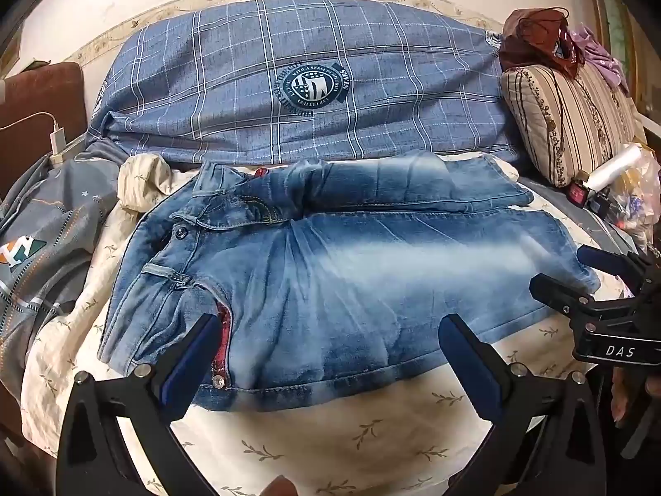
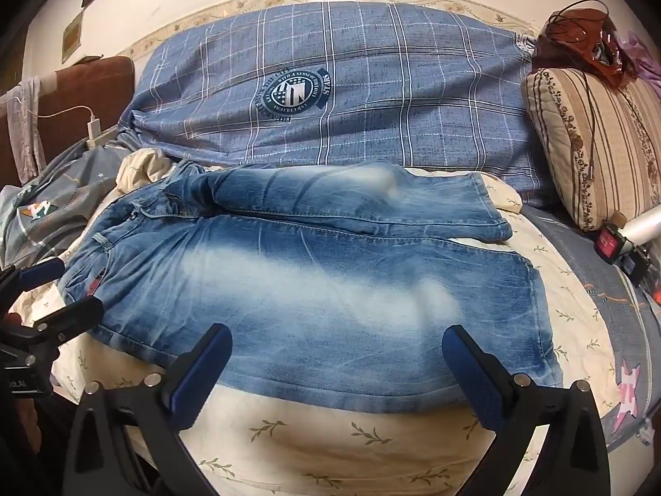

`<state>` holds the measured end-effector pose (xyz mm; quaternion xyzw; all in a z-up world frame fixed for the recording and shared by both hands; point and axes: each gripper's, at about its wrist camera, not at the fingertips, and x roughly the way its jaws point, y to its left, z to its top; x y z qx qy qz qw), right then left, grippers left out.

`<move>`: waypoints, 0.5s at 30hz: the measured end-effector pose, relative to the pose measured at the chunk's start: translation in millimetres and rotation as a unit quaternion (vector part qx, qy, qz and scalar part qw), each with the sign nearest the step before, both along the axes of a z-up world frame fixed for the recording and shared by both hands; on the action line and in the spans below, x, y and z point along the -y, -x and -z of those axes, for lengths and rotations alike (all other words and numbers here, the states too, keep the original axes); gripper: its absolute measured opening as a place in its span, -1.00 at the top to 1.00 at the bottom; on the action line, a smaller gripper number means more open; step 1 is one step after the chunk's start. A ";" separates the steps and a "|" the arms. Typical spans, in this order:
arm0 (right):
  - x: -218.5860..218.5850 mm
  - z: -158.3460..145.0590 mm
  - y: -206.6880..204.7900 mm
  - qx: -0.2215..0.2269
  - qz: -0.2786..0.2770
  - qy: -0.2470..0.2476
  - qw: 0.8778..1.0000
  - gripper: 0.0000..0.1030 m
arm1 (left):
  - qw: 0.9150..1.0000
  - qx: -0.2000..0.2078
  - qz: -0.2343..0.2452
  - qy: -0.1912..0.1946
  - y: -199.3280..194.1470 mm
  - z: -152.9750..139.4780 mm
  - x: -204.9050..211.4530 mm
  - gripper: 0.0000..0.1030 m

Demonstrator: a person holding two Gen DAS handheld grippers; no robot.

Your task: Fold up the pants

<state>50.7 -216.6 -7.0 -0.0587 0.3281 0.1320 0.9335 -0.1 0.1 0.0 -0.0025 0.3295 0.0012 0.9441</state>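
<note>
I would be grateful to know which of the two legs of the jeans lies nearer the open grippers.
The wide front leg, with the pale faded streak along it; its near edge lies between the fingers of both grippers. The other leg lies behind it, beside the blue plaid bedding.

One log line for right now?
jeans: flat on bed, unfolded | left gripper: open, at waist end | right gripper: open, at hem end

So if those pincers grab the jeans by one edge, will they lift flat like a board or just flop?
Probably flop: the jeans already crease and bunch at the waistband. Denim looks thick, so likely heavyish, dragging over the soft sheet rather than sliding freely.
</note>
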 end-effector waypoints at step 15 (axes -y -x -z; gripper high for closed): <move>0.1 -0.3 0.2 0.000 0.000 0.000 1.000 -0.99 | 1.000 0.000 0.001 0.000 -2.7 -0.9 -2.0 -1.00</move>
